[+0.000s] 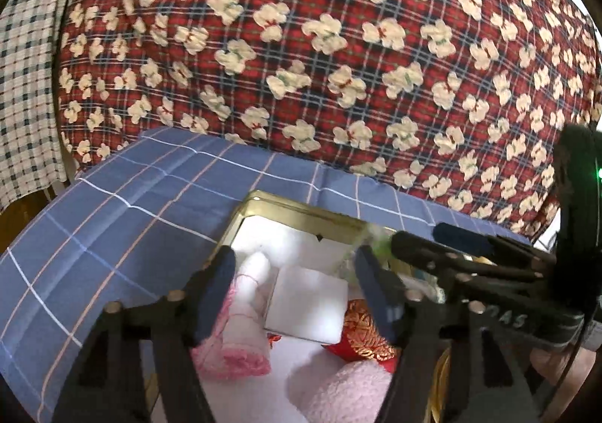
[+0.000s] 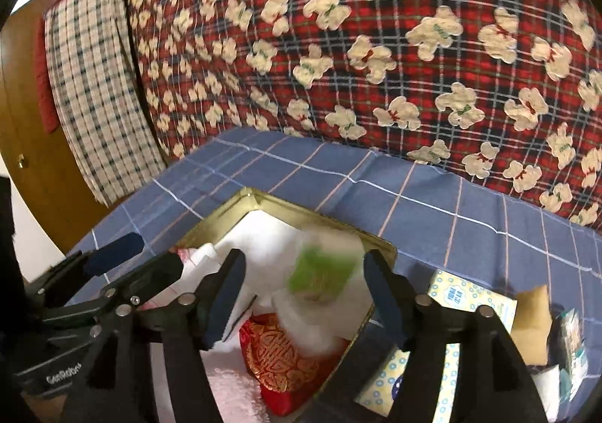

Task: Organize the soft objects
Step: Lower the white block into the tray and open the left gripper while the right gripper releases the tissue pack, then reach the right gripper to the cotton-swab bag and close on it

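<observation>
Two hand-held claws hover side by side over an open gold tin [image 1: 263,203] that sits on a bed covered by a blue checked sheet [image 1: 113,205]. Behind it rises a red plaid quilt [image 1: 338,47] printed with cream bears.

The left claw [image 1: 293,295] stands with its jaws apart and nothing pressed between them. Below it, inside the tin, lie a rolled pink and white cloth [image 1: 244,321], a flat white pad [image 1: 308,304], a red and gold embroidered pouch [image 1: 367,332] and a fluffy pink towel [image 1: 346,393].

The right claw [image 2: 304,295] is also apart. A blurred green and white packet [image 2: 321,272] shows between its fingers without either pad pressing on it; it looks to be dropping or resting loose in the tin.

Outside the tin, on the sheet to the right, lie a blue-dotted tissue pack [image 2: 470,304], a tan cushion-like item [image 2: 532,329] and a few more small packets at the edge of view.

The step in hand appears to be letting items go into the tin. The next move likely calls for the right claw to swing toward the tissue pack, close on it gently and carry it over the rim.
</observation>
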